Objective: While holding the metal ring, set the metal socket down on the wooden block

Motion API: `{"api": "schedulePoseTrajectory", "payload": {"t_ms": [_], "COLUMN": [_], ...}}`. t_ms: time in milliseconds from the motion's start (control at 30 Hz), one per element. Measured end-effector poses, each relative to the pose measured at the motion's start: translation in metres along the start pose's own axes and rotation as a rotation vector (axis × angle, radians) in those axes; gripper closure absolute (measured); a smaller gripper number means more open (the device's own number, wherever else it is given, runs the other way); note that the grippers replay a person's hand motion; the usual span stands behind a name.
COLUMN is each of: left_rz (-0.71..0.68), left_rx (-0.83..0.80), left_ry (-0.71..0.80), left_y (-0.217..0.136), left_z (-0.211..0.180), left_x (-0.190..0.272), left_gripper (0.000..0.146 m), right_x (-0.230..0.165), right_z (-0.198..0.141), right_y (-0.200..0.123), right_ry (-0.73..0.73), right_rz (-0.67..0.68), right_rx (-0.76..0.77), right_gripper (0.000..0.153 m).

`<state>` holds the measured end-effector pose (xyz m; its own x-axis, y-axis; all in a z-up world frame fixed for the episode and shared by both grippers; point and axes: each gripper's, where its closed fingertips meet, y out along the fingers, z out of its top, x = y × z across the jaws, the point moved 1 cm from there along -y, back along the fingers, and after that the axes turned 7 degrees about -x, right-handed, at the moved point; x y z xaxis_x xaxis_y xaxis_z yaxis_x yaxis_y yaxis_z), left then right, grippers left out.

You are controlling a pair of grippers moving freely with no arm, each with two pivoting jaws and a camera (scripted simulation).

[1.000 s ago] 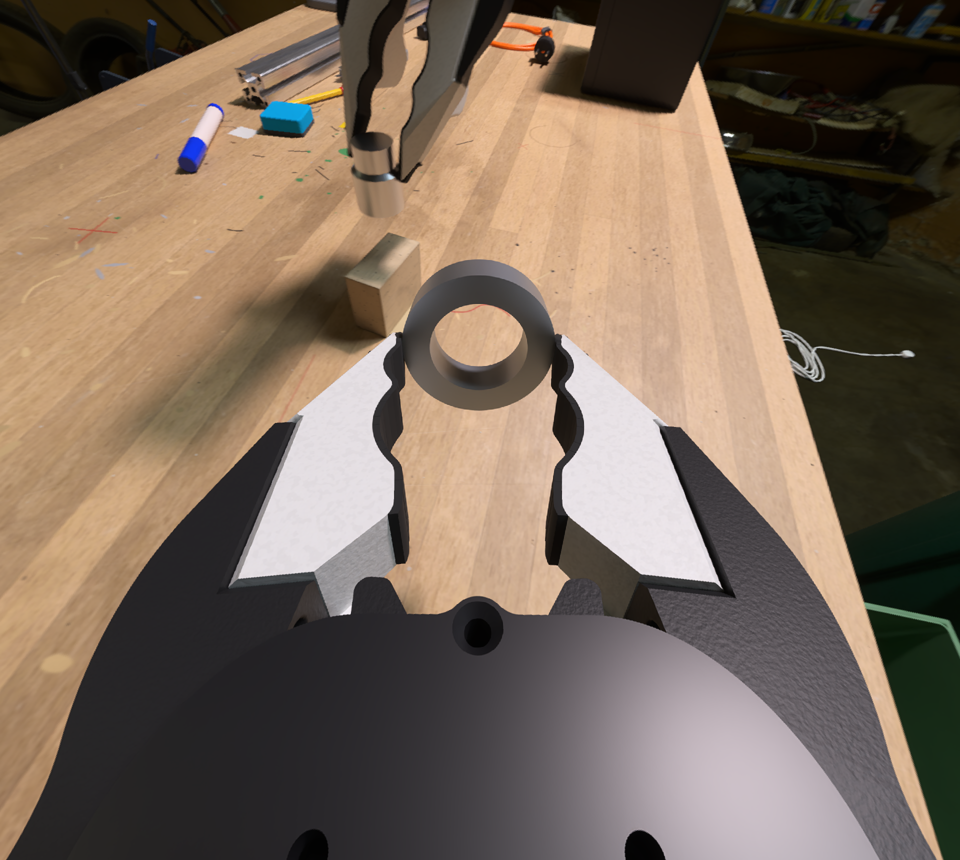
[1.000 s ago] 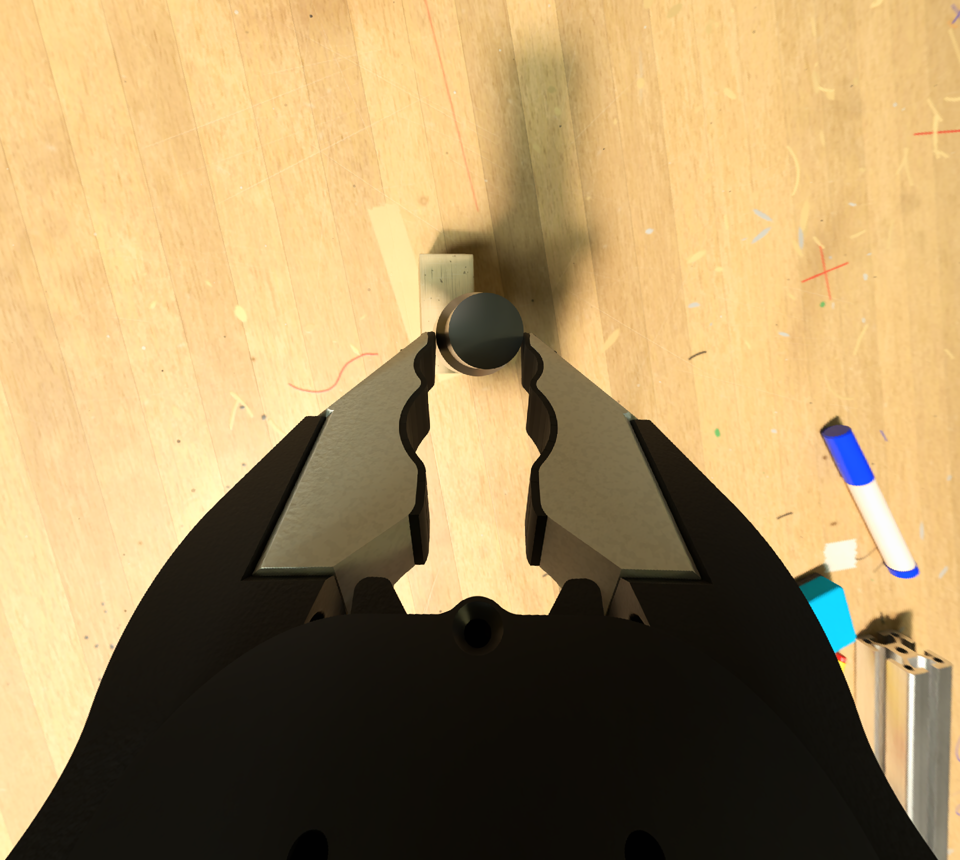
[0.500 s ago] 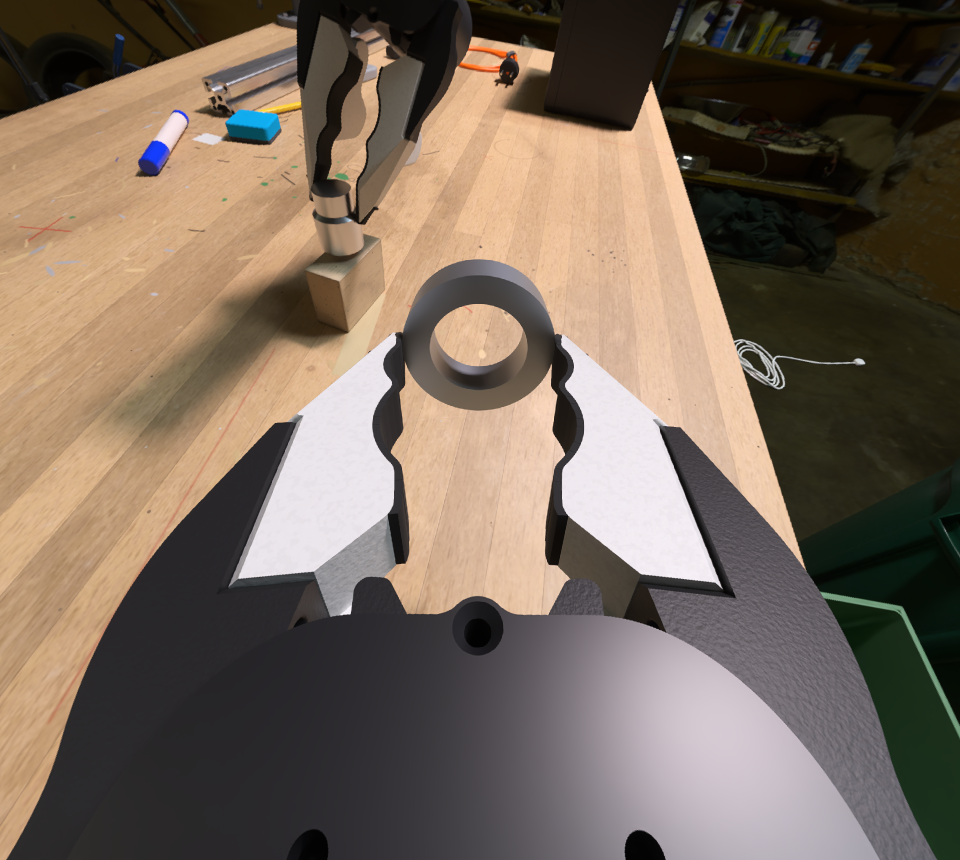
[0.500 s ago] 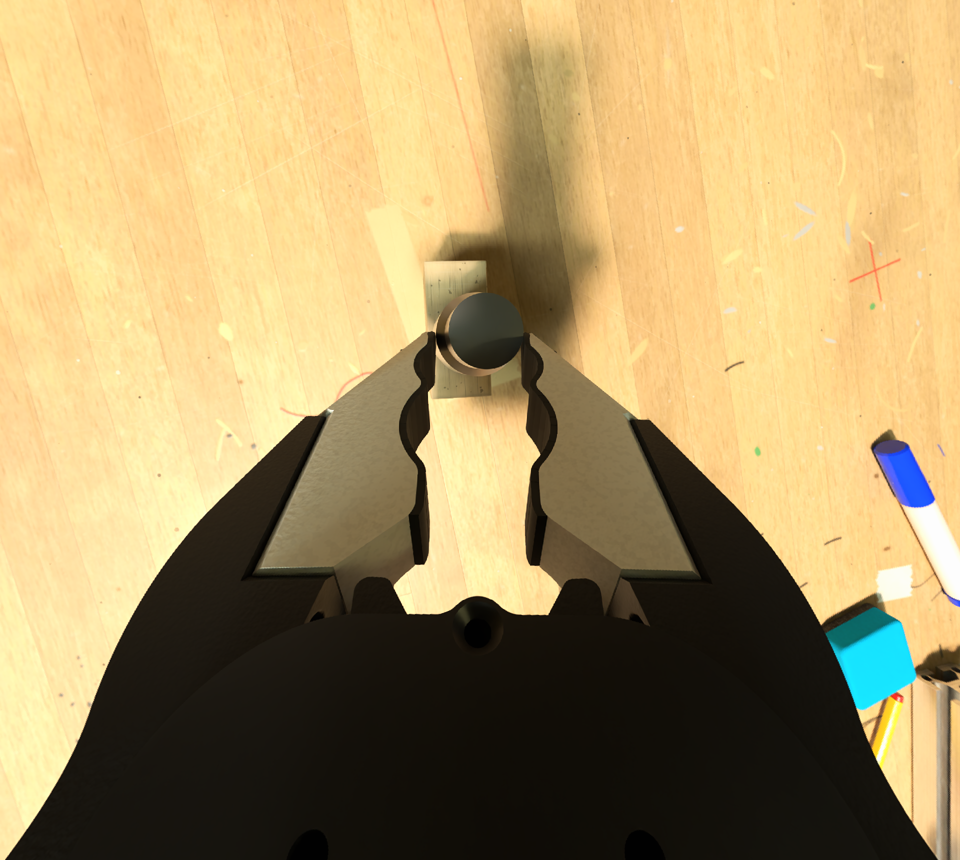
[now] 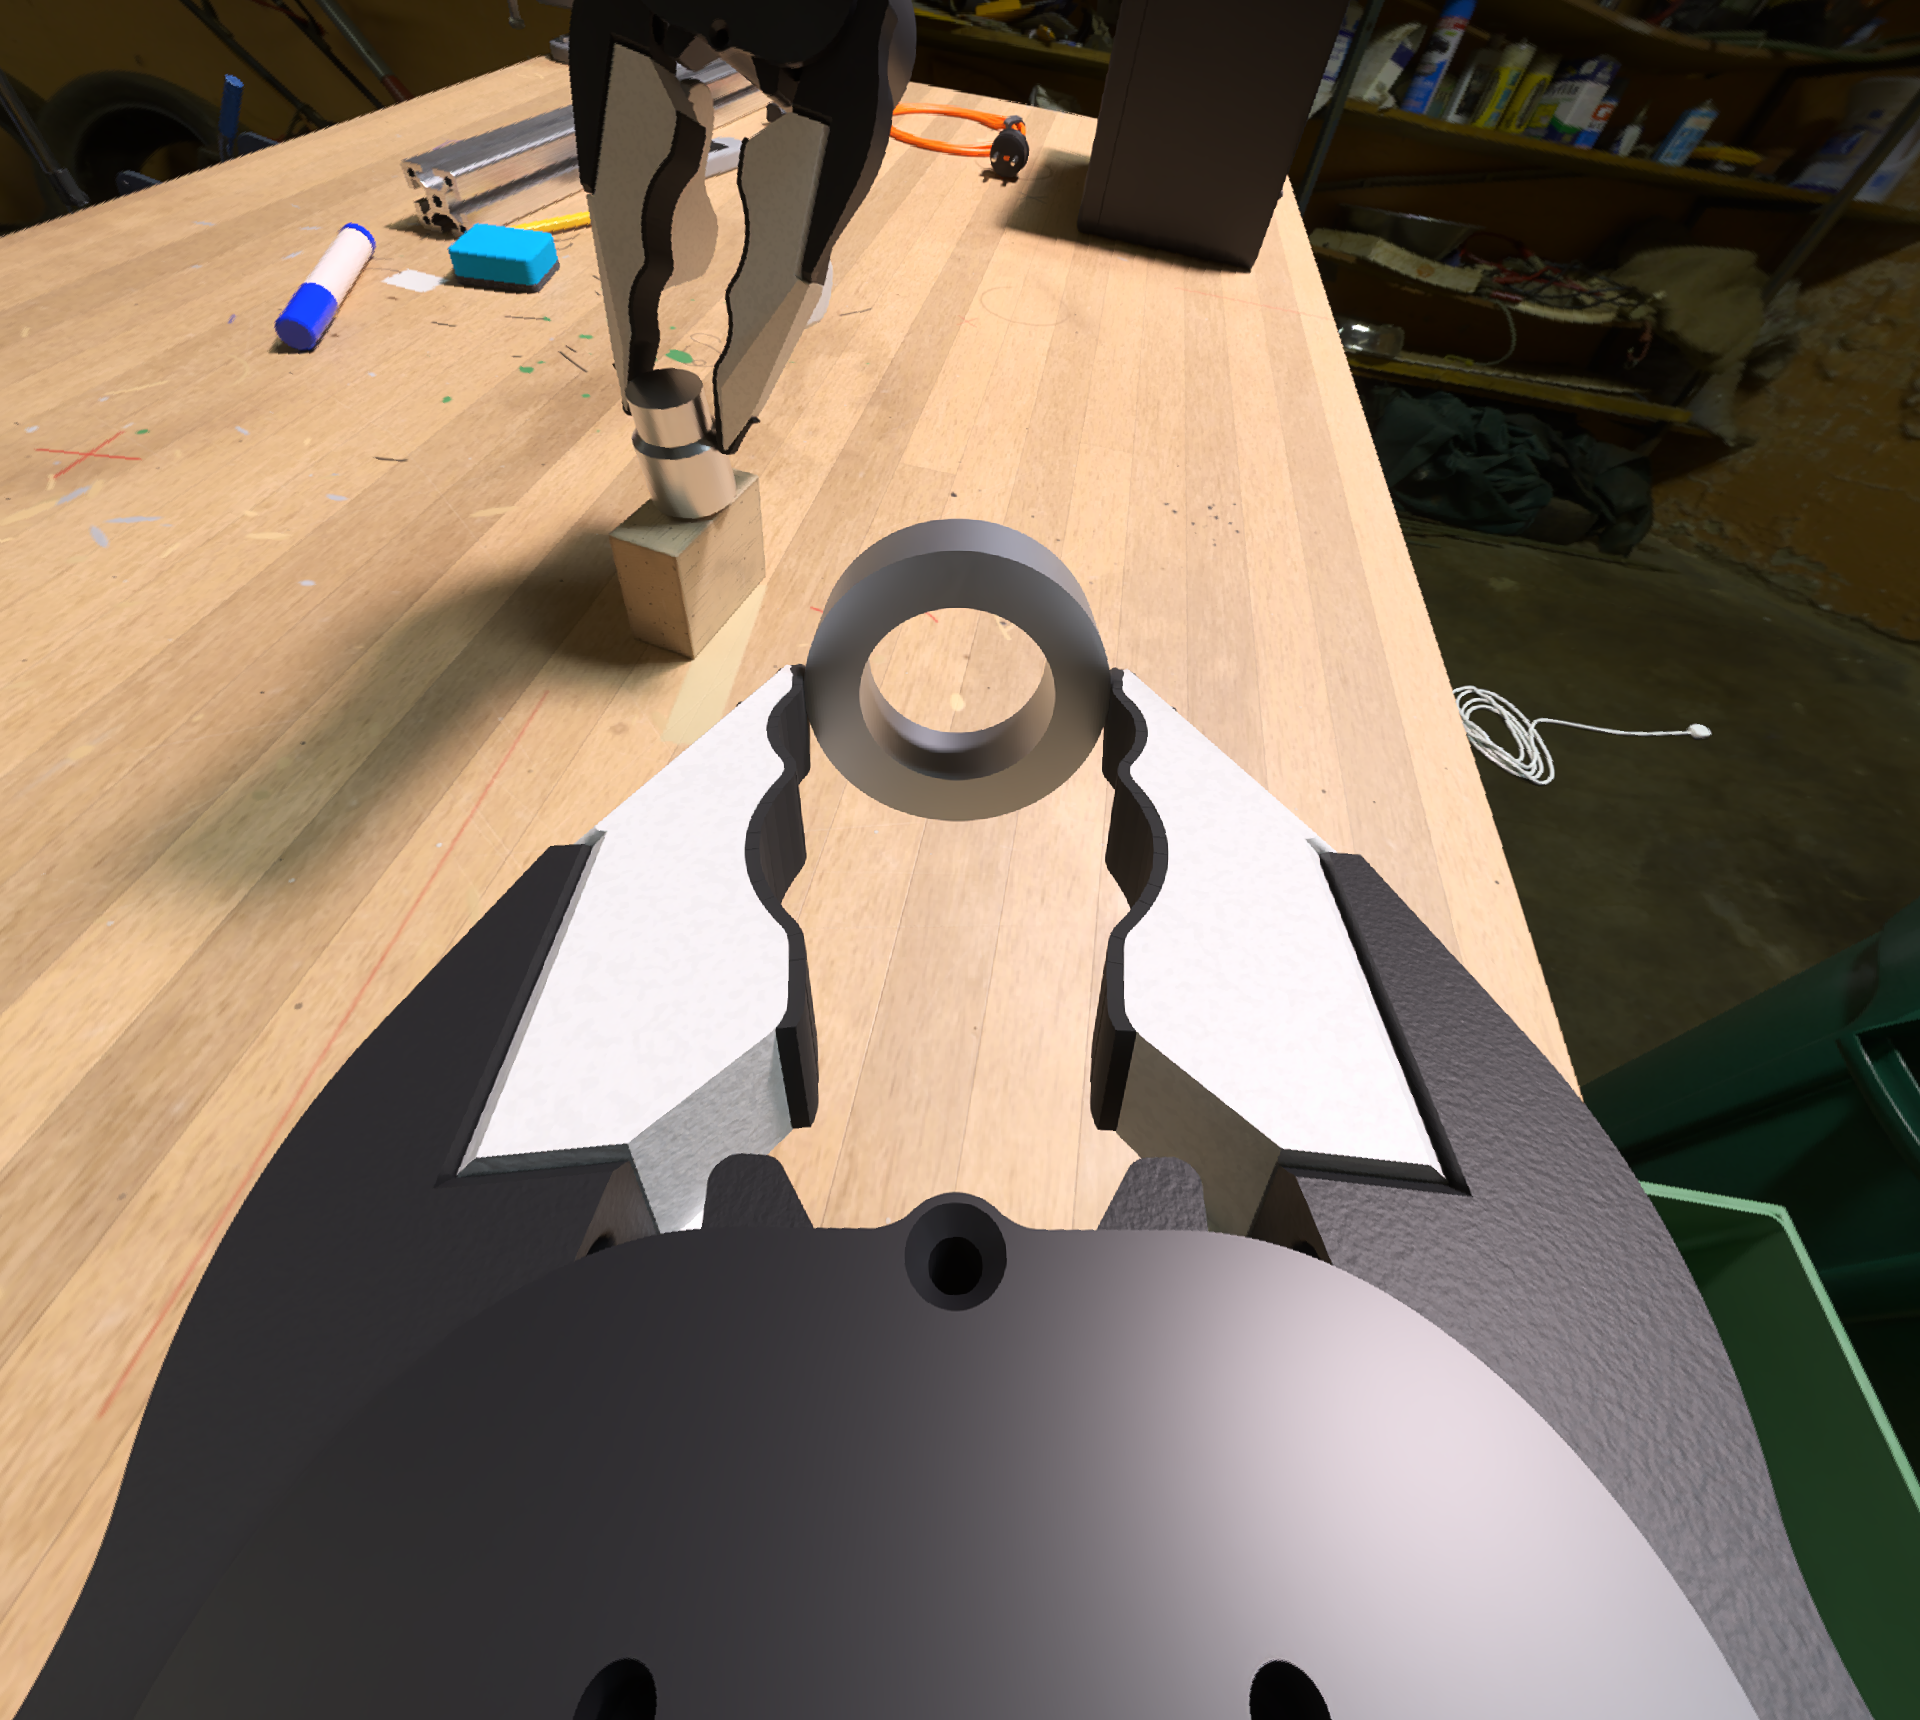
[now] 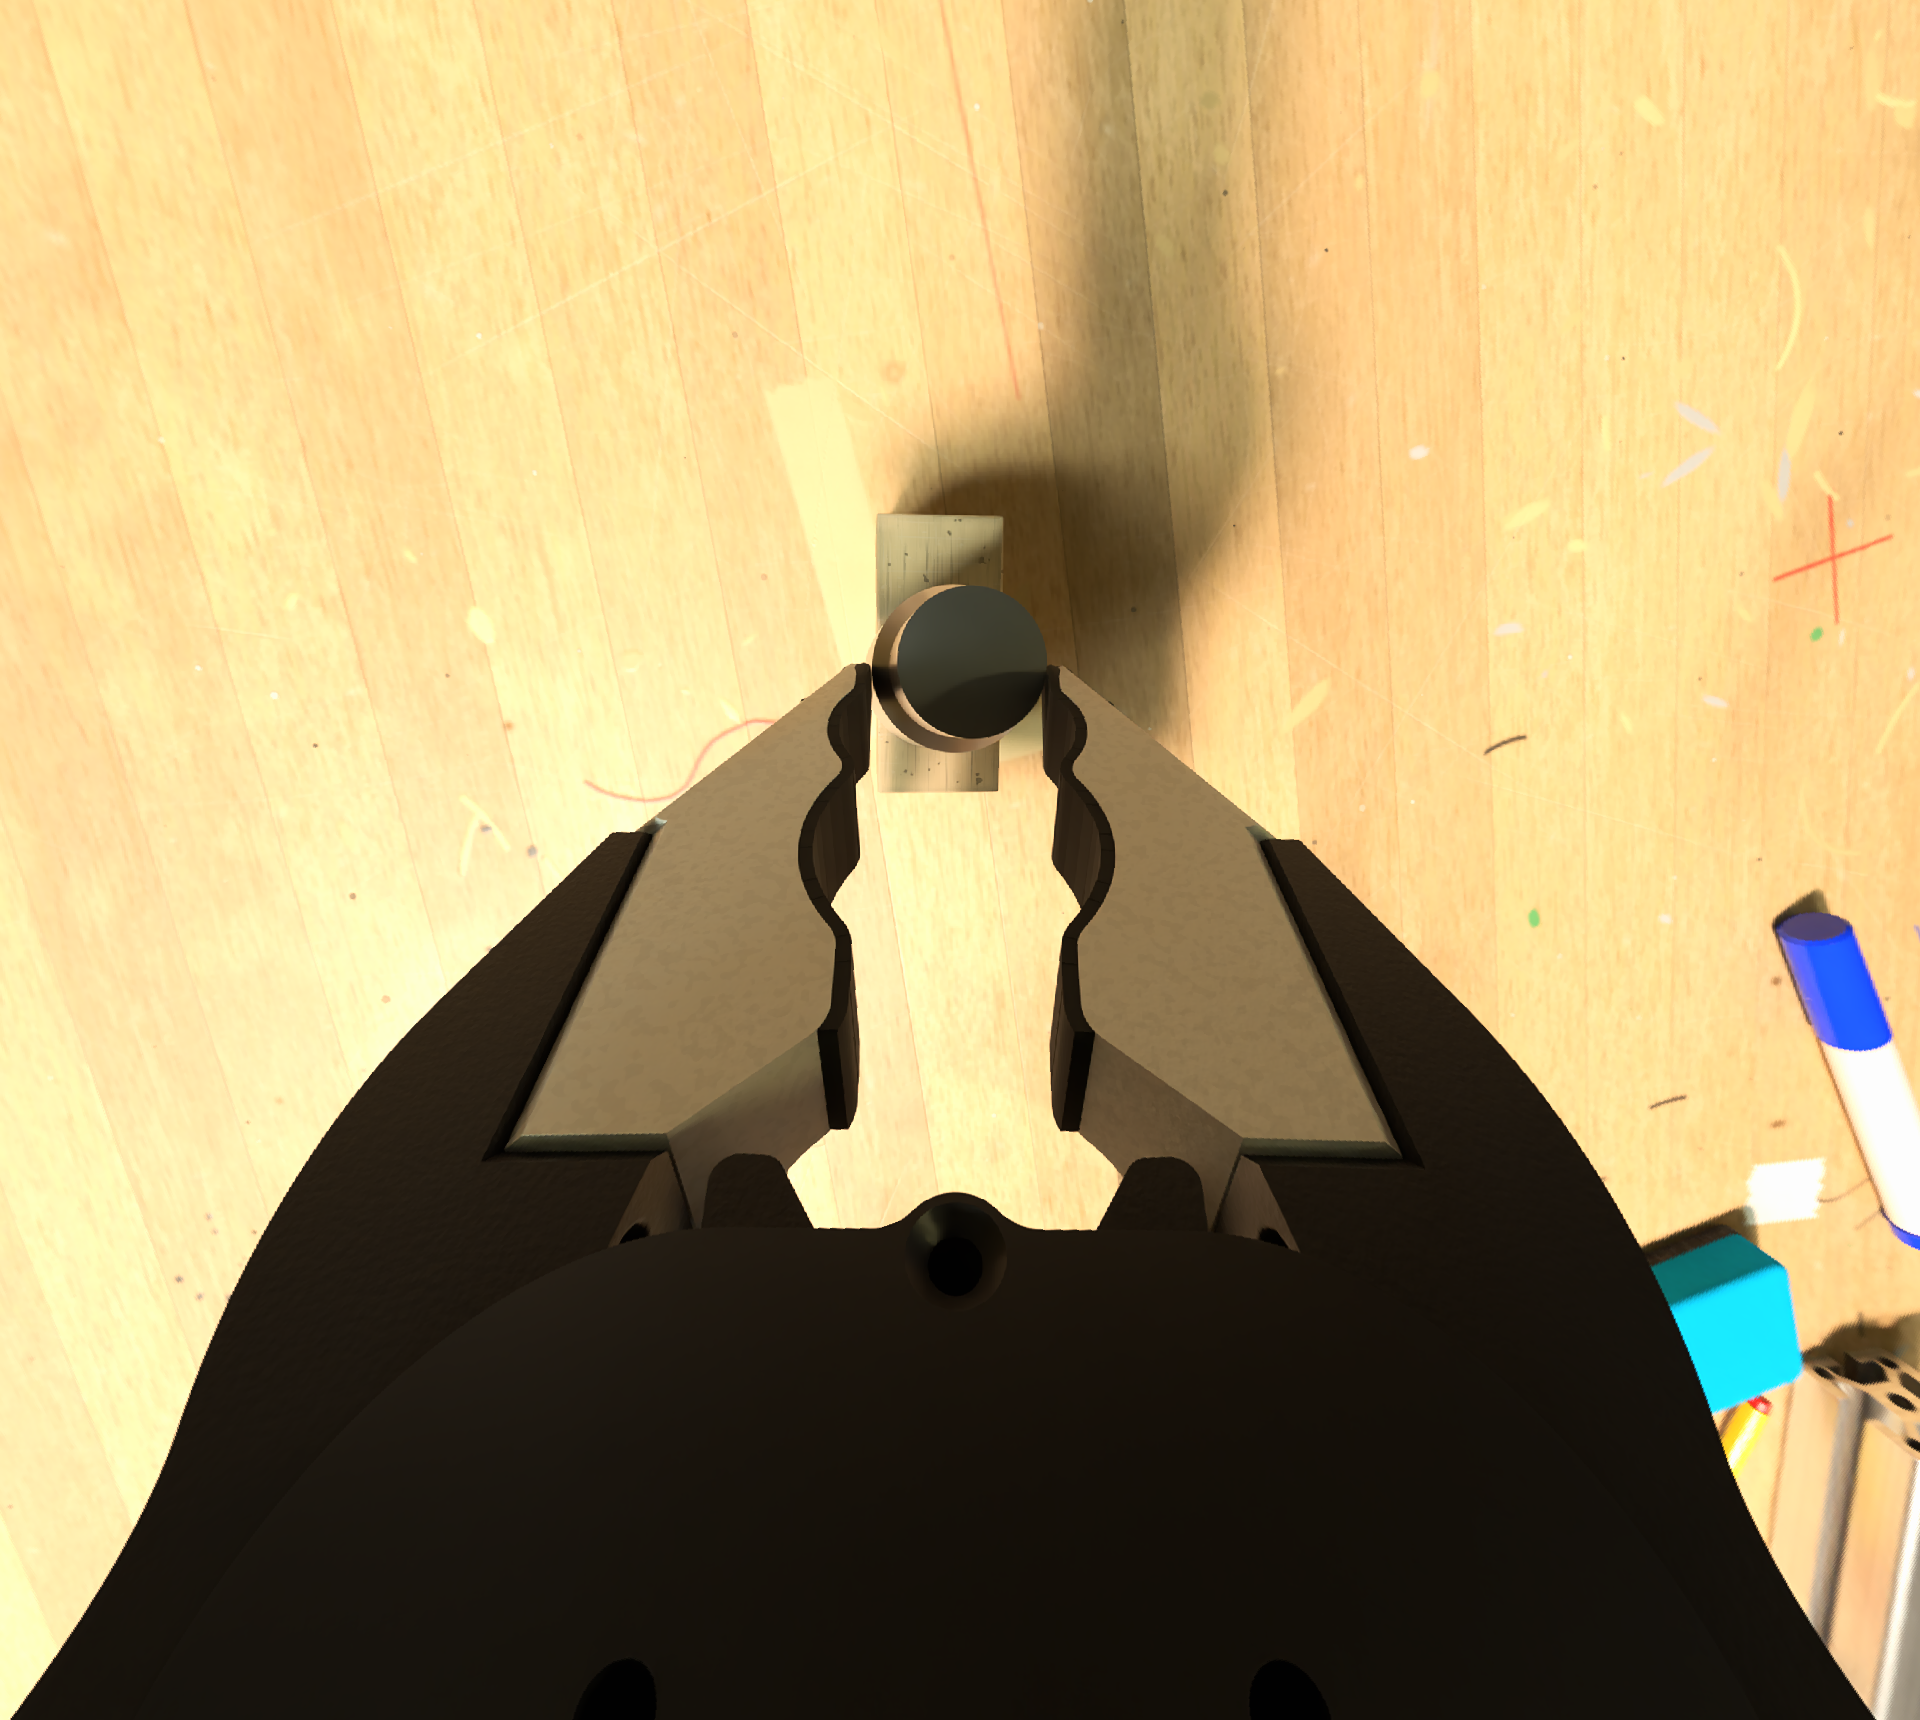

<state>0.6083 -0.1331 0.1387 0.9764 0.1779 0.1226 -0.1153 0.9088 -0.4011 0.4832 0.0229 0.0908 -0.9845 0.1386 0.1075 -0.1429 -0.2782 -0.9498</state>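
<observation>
My left gripper [image 5: 954,694] is shut on a grey metal ring [image 5: 954,777] and holds it upright above the workbench. My right gripper [image 6: 956,683] is shut on a shiny metal socket [image 6: 966,662], pointing straight down. In the left wrist view the right gripper [image 5: 681,423] holds the socket [image 5: 681,455] with its lower end touching the top of a small wooden block [image 5: 686,574]. In the right wrist view the block [image 6: 935,553] shows beneath the socket, partly hidden by it.
The wooden workbench [image 5: 1039,423] holds a blue marker [image 5: 322,283], a cyan eraser [image 5: 504,254], an aluminium profile [image 5: 488,164], an orange cable [image 5: 956,132] and a dark box [image 5: 1216,70]. The bench edge is at right; a green bin [image 5: 1818,1255] stands beyond it.
The right gripper has lowered the socket from above the bench onto the block's top. The left gripper has shifted slightly, still holding the ring.
</observation>
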Motion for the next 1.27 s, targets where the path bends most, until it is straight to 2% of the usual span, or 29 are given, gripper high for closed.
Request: {"api": "schedulePoseTrajectory", "payload": {"t_ms": [600,900,1067,1167,1267], "left_rz": [0.014,0.009,0.003,0.018,0.098], "left_rx": [0.003,-0.002,0.019,0.033,0.029], "left_ry": [0.013,0.015,0.008,-0.006,-0.027], "left_y": [-0.006,-0.006,-0.008,-0.013,-0.028], "left_z": [0.002,0.001,0.004,0.006,0.009], "left_x": [0.001,0.002,0.003,-0.001,-0.015], "left_gripper": [0.089,0.089,0.089,0.089,0.089], "right_x": [0.001,-0.001,-0.005,-0.005,0.002], "right_z": [0.0,0.002,0.004,0.009,0.009], "right_y": [0.003,-0.001,-0.013,-0.034,-0.061], "right_ry": [-0.011,0.003,0.023,0.074,0.194], "right_rz": [-0.025,-0.02,-0.018,-0.062,-0.176], "right_rx": [-0.017,0.01,0.042,0.151,0.285], "right_gripper": [0.121,0.113,0.094,0.083,0.071]}}
